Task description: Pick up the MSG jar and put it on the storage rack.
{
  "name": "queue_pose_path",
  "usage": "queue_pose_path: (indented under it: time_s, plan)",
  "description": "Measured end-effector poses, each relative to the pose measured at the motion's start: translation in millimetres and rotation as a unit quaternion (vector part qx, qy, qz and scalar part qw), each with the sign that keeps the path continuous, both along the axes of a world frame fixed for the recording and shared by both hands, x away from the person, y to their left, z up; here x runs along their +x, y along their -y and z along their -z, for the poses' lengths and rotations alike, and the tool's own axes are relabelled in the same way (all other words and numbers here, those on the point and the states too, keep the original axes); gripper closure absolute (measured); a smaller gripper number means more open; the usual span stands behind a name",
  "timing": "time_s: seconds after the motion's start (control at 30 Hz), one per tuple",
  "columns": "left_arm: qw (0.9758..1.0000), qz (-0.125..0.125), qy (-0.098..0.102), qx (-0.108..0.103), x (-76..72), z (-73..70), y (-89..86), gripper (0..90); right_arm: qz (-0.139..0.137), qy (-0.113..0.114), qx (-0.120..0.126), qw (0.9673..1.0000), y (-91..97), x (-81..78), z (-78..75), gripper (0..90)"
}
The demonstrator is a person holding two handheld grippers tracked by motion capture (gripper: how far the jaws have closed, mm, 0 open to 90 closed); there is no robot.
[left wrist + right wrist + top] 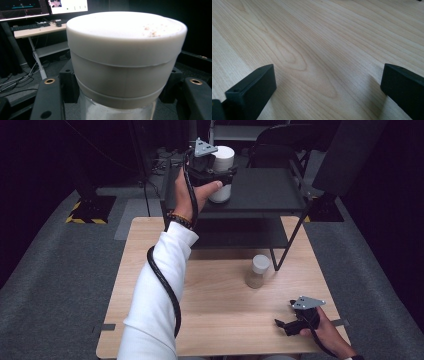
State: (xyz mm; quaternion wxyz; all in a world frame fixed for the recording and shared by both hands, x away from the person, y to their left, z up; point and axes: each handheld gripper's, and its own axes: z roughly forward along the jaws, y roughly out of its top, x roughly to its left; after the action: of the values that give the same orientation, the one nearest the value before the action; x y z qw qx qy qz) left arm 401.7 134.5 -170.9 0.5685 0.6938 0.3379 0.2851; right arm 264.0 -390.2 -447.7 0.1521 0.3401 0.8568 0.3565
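My left gripper (pixel 220 176) is shut on a big white-lidded jar (pixel 222 164) and holds it over the top of the black shelf (pixel 265 190). Close up in the left gripper view, the jar (pixel 125 65) sits between the two black jaws, its clear body below the white lid. A smaller jar (pixel 258 271) with a white lid and tan contents stands on the wooden table (pixel 220 310), near the shelf's front leg. My right gripper (pixel 281 324) rests low at the table's near right corner, open; its jaws (pixel 324 90) stand wide apart over bare wood.
The black two-level shelf covers the table's far half; its slanted front leg (pixel 290 242) comes down near the small jar. Dark chairs (pixel 280 145) and stands lie beyond. A desk with monitors (pixel 37 15) shows behind the big jar.
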Motion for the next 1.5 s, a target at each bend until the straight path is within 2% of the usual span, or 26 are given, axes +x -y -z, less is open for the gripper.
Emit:
queue_pose_path:
  time_s: [0.33, 0.4, 0.5, 0.67, 0.87, 0.9, 0.97, 1.17, 1.5]
  plan:
    - [1.0000, 0.001, 0.006, -0.006, -1.4, 6.0, -1.9, 34.5, 0.000, 0.000, 0.001, 1.0000, 0.0, -0.1, 0.1, 0.0]
    - [1.0000, 0.001, -0.001, -0.006, -0.2, 5.8, -2.6, 34.0, 0.000, 0.000, 0.001, 1.0000, 0.0, -0.1, 0.1, 0.0]
    - [0.9998, 0.003, -0.007, -0.016, 1.7, 8.6, -5.3, 31.0, 0.000, 0.000, 0.001, 1.0000, 0.0, -0.1, 0.1, 0.0]
    - [0.9999, 0.002, -0.009, -0.014, 2.1, 11.2, -5.5, 29.4, 0.001, 0.000, 0.001, 1.0000, -0.1, -0.2, 0.1, 0.0]
    - [0.9995, -0.005, -0.004, -0.030, -0.2, 14.0, -9.3, 14.8, 0.001, 0.000, 0.001, 1.0000, -0.1, -0.1, 0.0, 0.0]
    - [0.9993, 0.003, -0.002, -0.038, 0.8, 15.2, -12.2, 12.3, 0.001, 0.000, 0.001, 1.0000, -0.1, -0.2, 0.0, 0.0]
    - [0.9989, 0.000, 0.006, -0.047, -1.4, 16.9, -12.8, 7.2, 0.001, 0.000, 0.001, 1.0000, -0.1, -0.1, 0.0, 0.0]
    - [0.9982, -0.016, 0.036, -0.046, -13.4, 17.7, -13.9, 1.9, 0.001, 0.000, 0.001, 1.0000, -0.1, -0.1, 0.0, 0.0]
    - [0.9984, -0.012, 0.043, -0.035, -32.6, 18.4, -22.3, 0.2, 0.001, 0.000, 0.001, 1.0000, -0.1, -0.1, 0.0, 0.0]
